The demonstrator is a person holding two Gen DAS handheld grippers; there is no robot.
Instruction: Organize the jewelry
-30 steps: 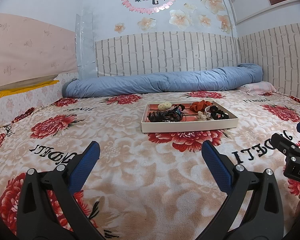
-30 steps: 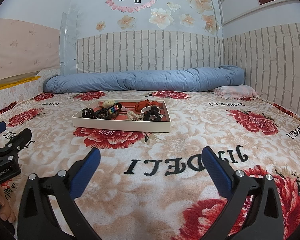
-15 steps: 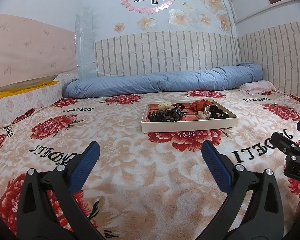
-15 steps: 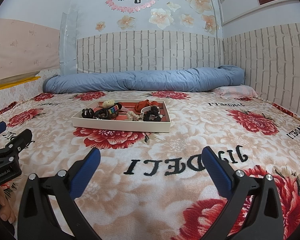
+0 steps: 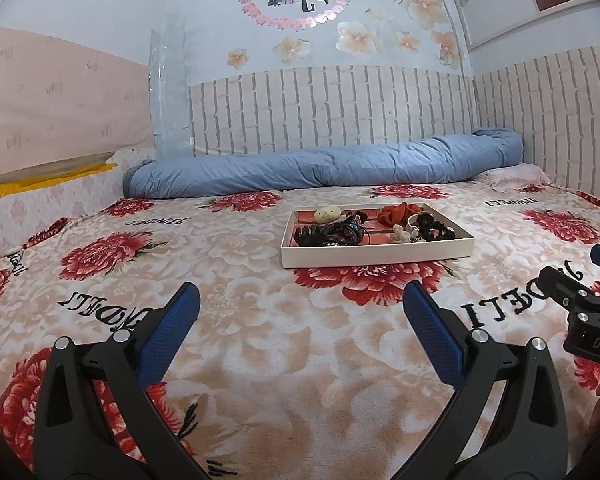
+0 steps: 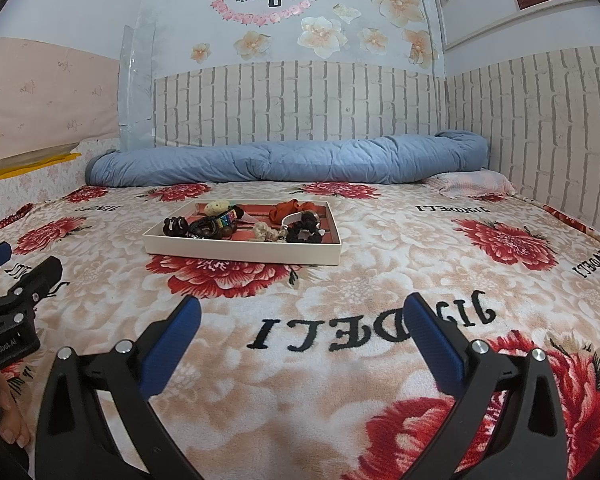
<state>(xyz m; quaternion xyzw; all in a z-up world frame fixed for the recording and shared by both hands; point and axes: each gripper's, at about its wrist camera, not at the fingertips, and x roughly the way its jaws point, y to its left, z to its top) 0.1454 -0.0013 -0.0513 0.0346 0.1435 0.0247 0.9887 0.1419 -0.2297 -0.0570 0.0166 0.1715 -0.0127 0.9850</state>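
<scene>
Left gripper (image 5: 300, 300) low over floral blanket (image 5: 260, 360), 2 blue pads spread wide, nothing between. Beyond it, cream tray (image 5: 376, 254) holding jewelry: pale oval piece (image 5: 327, 213) at tray's far left, orange scrunchie (image 5: 398, 213) far right, black tangle (image 5: 328, 236) near left. Right gripper (image 5: 588, 300) right of tray. Rolled blue quilt (image 5: 324, 164) behind tray.

- The left tool (image 5: 300, 306) was held low and level, its blue-padded fingers (image 5: 172, 326) spread wide with nothing between them.
- The right tool (image 6: 300, 316) sat at a matching height beside it, fingers (image 6: 434, 340) equally wide apart and empty.
- Each tool showed at the edge of the other's view.
- A thumb (image 6: 10, 416), probably of the left hand, showed beneath the left tool's body.
</scene>
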